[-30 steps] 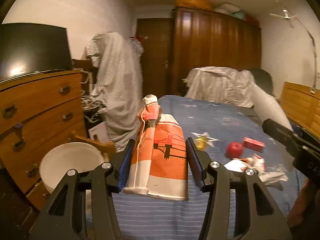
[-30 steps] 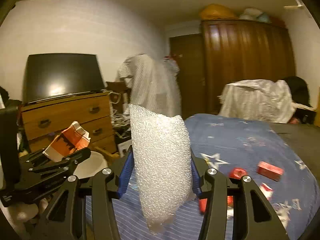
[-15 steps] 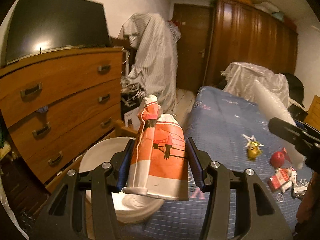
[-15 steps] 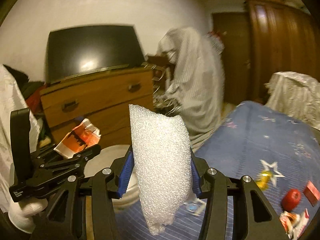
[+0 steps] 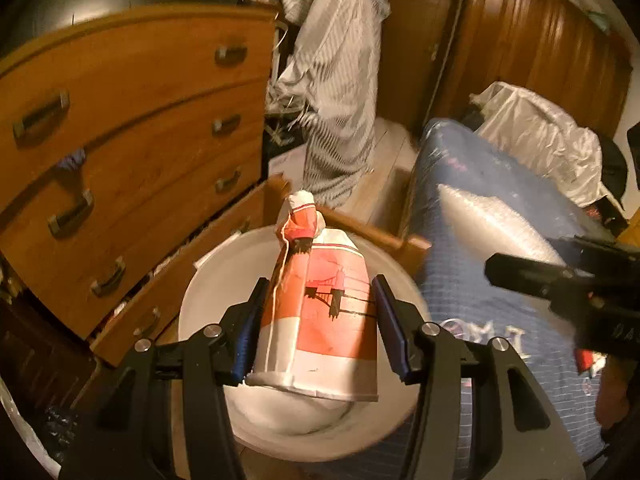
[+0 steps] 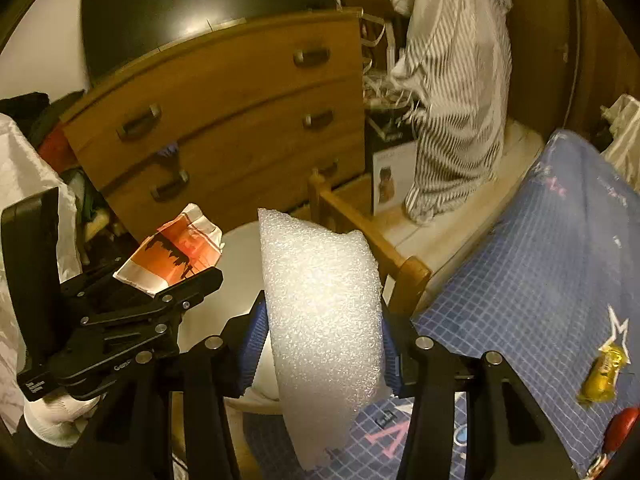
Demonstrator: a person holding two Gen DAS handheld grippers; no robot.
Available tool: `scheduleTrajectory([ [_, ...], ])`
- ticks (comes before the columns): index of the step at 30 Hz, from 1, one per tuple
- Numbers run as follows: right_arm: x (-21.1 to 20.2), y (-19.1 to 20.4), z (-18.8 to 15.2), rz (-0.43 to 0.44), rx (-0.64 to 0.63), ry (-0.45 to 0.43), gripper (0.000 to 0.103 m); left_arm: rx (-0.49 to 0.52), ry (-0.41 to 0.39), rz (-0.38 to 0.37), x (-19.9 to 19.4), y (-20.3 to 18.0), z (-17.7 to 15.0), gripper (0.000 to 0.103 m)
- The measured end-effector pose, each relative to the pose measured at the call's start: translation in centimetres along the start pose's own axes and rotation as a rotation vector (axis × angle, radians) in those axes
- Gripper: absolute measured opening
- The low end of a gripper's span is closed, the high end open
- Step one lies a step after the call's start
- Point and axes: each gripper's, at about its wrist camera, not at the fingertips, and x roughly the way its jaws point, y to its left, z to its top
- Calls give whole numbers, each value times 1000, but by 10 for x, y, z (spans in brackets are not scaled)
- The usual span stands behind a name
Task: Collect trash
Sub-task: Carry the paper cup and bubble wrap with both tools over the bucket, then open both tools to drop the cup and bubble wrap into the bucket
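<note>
Two handheld grippers hang over a round white bin point(image 5: 208, 280) that stands on the floor between a wooden chest of drawers point(image 5: 132, 152) and a bed with a blue checked cover point(image 5: 472, 280). Seen from its own camera, the left gripper point(image 5: 318, 328) has its jaws closed against the two sides of a crumpled orange and white paper cup point(image 5: 320, 320), which it holds directly above the bin's opening, the crushed end pointing away from the camera. In the right wrist view the same cup point(image 6: 172, 248) shows to the left of the bin's centre, sticking out of the black left gripper point(image 6: 160, 280), with a white-gloved hand point(image 6: 56, 416) beneath the tool. The right gripper point(image 6: 320, 340) pinches a sheet of white foam wrap point(image 6: 324, 304) between its blue pads; the foam stands up above the jaws and also hangs below them, over the bin's near rim and the edge of the bed. From the left camera, that foam point(image 5: 492, 224) appears to the right of the bin, above the bed cover. On the bed, right of the bin, lie a yellow wrapper point(image 6: 604, 368) and a small red object point(image 6: 620, 424). A striped cloth point(image 5: 340, 92) hangs beyond the bin, beside the drawers.
</note>
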Motion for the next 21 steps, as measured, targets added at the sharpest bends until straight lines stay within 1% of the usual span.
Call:
scheduleTrajectory([
  [1,5,-4,-7,6,2,17,50,-8,15,-1,6,5,-1,50],
  [7,56,-4,-4,51,8,114,50,-31,88,15,35,26,-6,50],
  [12,79,-5,-1,66,15,129,50,-47,107,24,42,39,-10,50],
  [15,86,-5,-1,73,13,130,50,-49,110,29,43,42,-10,50],
  [21,84,-11,-2,76,11,127,50,-44,110,24,46,41,-10,50],
])
